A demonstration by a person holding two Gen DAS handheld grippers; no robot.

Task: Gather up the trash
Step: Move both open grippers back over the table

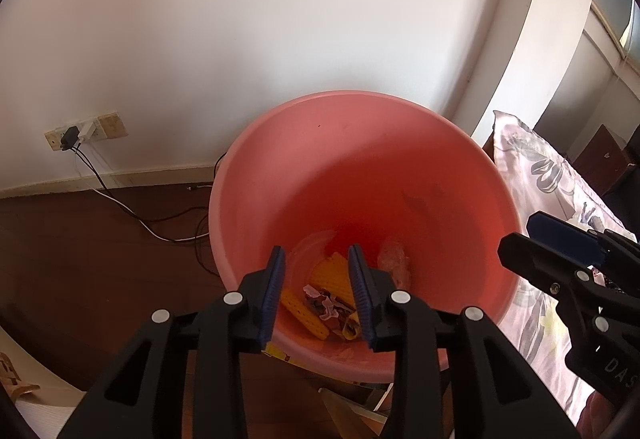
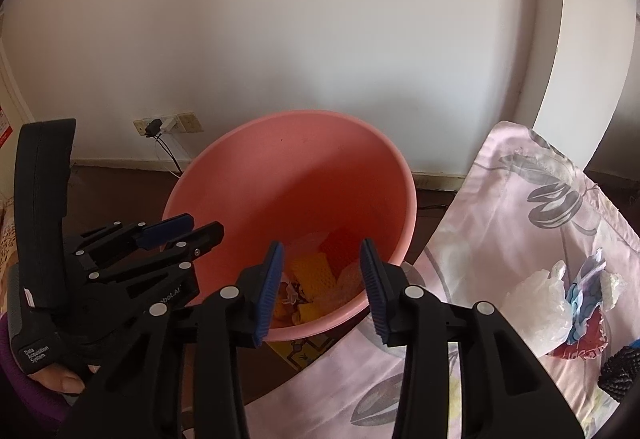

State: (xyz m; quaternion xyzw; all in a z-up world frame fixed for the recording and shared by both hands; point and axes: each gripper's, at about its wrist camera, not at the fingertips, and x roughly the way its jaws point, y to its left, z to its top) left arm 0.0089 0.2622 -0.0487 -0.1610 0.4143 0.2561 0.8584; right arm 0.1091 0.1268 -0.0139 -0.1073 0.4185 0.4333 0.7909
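As the left wrist view looks down into the pink bucket (image 1: pixel 360 167), the left tool (image 1: pixel 317 295) hangs over its mouth with jaws apart and nothing between them, placed so that released items fall inside; yellow perforated pieces (image 1: pixel 332 275) and crumpled wrappers (image 1: pixel 324 303) lie on the bottom. In the right wrist view, the right tool (image 2: pixel 322 287), likewise parted and empty, points over the near rim. Remaining trash, a clear plastic bag (image 2: pixel 536 307) and a coloured wrapper (image 2: pixel 584 299), rests on the floral bed sheet (image 2: pixel 500 199), well right of the bucket.
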